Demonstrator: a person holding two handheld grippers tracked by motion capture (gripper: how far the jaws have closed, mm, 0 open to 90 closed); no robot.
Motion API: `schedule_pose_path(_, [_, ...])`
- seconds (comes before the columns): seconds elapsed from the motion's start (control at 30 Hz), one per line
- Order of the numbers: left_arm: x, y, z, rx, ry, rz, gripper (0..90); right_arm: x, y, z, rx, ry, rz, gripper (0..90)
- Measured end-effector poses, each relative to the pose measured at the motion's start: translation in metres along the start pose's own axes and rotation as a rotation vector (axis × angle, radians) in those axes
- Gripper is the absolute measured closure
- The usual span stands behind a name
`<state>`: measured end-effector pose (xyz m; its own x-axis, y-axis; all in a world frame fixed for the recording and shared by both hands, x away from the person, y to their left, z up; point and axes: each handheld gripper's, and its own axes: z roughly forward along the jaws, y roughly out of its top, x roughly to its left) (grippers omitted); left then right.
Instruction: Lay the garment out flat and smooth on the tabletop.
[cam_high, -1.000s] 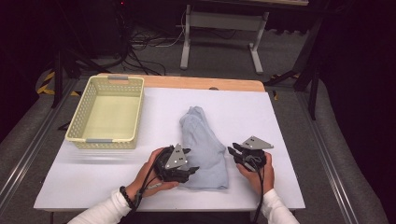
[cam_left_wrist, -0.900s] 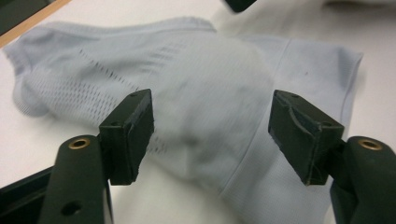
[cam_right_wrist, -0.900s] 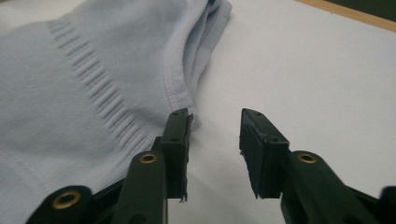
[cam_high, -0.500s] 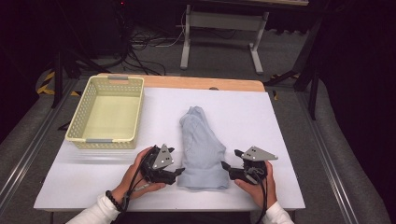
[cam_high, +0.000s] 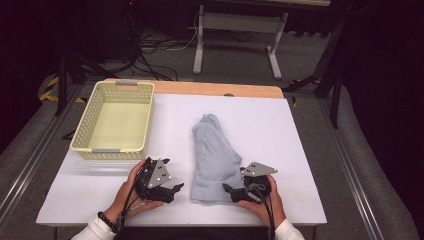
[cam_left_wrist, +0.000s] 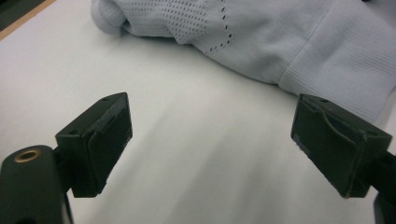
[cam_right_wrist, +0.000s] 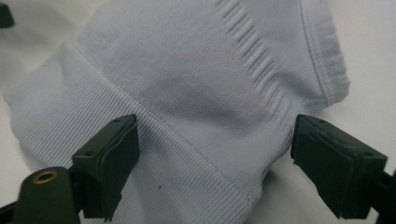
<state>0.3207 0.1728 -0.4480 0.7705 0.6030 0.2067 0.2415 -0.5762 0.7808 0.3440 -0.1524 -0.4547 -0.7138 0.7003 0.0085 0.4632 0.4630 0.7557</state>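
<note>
Right now the pale blue garment (cam_high: 214, 159) lies folded on the white table (cam_high: 280, 130), long axis running near to far, its ribbed hem at the near end between the two hands. The left hand-held gripper (cam_high: 174, 190) sits just left of that hem, apart from it; the right hand-held gripper (cam_high: 229, 190) is nearer, reaching over the hem's right corner. Both have just been opening and stand wide, nothing clamped. Bare table lies either side; the basket (cam_high: 85, 131) stands far left.

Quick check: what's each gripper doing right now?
Left gripper: open, jaws just been opening, nothing between them.
Right gripper: open, jaws just been opening, over the pale blue garment, not gripping.
</note>
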Motion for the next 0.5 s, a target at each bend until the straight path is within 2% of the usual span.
schedule_pose_path(0.17, [0.001, -0.008, -0.005, 0.003, -0.001, -0.007, 11.9, -0.003, 0.0, 0.007, 0.041, -0.01, 0.046, 11.7])
schedule_pose_path(0.27, [0.002, -0.01, -0.007, 0.011, 0.008, -0.004, 11.8, -0.006, 0.001, 0.011, 0.074, 0.004, 0.085, 9.6])
schedule_pose_path(0.37, [0.004, -0.009, -0.008, 0.002, 0.007, -0.022, 12.0, -0.006, 0.003, 0.013, 0.088, 0.004, 0.084, 8.8])
schedule_pose_path(0.43, [0.003, -0.009, -0.007, 0.005, 0.007, -0.021, 12.0, -0.003, 0.005, 0.014, 0.086, 0.005, 0.072, 14.9])
schedule_pose_path(0.5, [0.003, -0.009, -0.006, 0.019, 0.009, -0.012, 12.0, 0.0, 0.006, 0.015, 0.08, 0.032, 0.051, 22.1])
